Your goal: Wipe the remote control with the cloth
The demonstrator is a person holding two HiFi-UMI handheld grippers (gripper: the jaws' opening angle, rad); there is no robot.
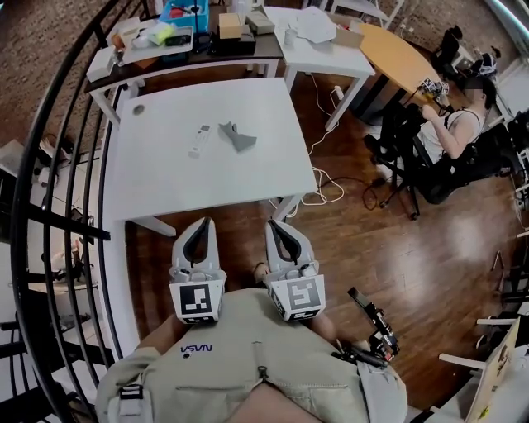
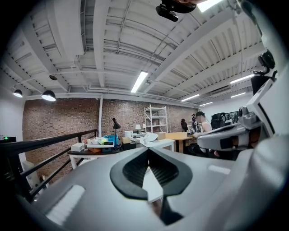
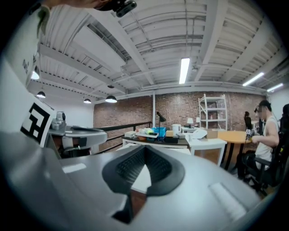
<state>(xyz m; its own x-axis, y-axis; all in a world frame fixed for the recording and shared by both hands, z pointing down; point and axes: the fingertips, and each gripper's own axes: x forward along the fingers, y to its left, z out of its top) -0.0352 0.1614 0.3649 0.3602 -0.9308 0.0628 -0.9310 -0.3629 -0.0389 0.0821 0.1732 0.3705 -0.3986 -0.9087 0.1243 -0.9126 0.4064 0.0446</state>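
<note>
A white remote control lies on the white table, left of its middle. Just right of it sits a crumpled grey cloth, apart from the remote. My left gripper and right gripper are held side by side close to my body, short of the table's near edge and well away from both objects. Both point level toward the table. The jaws of each meet at the tips with nothing between them, as the left gripper view and right gripper view also show.
A dark railing curves along the left. Behind the table stands a cluttered desk with a blue box and another white table. A seated person works at the right by a round wooden table. Cables lie on the wood floor.
</note>
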